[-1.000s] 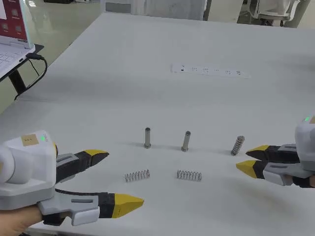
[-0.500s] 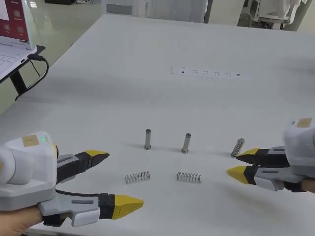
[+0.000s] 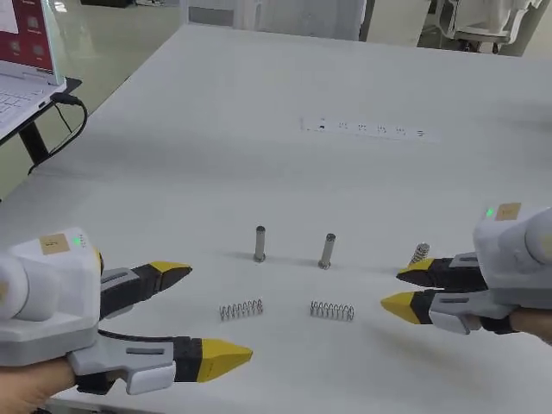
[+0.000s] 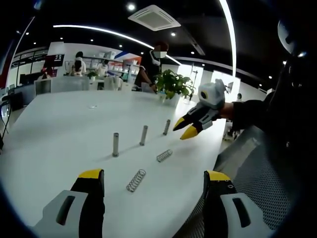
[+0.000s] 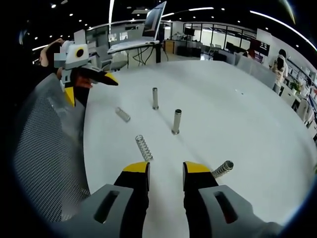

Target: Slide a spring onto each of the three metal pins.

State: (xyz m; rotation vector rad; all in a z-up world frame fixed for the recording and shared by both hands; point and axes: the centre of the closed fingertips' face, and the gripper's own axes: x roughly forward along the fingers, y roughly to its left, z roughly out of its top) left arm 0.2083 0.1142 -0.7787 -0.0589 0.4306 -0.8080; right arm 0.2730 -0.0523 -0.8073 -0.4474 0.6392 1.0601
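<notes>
White table (image 3: 216, 155) runs deep into an open office. A power strip (image 3: 362, 128) lies at 12 o'clock beyond the work. A laptop (image 3: 21, 52) sits on a side stand at 10 o'clock, with a black cable (image 3: 69, 121) hanging from it.

Three metal pins stand upright in a row across the table. The left pin (image 3: 260, 243) and the middle pin (image 3: 327, 250) are bare. The right pin (image 5: 229, 163) already has a fitted spring (image 3: 419, 254) coiled round it. Two more springs lie flat on the table nearer the person. The left spring (image 3: 241, 309) is at 7 o'clock from the left pin. The other spring (image 3: 332, 310) is at 6 o'clock from the middle pin. Both are apart from the pins.

At 8 o'clock in the head view, the left claw (image 3: 217, 312) has its yellow-tipped jaws spread wide and grips nothing. In the left gripper view the left spring lies just ahead of the gap, touching neither jaw.

At 4 o'clock, the right claw (image 3: 393, 289) has its jaws a narrow gap apart and is empty. Its upper tip hides the foot of the right pin. In the right gripper view that pin leans at 2 o'clock, just beside the right-hand jaw. Whether they touch cannot be told. The other spring lies at 11 o'clock ahead of its tips.
</notes>
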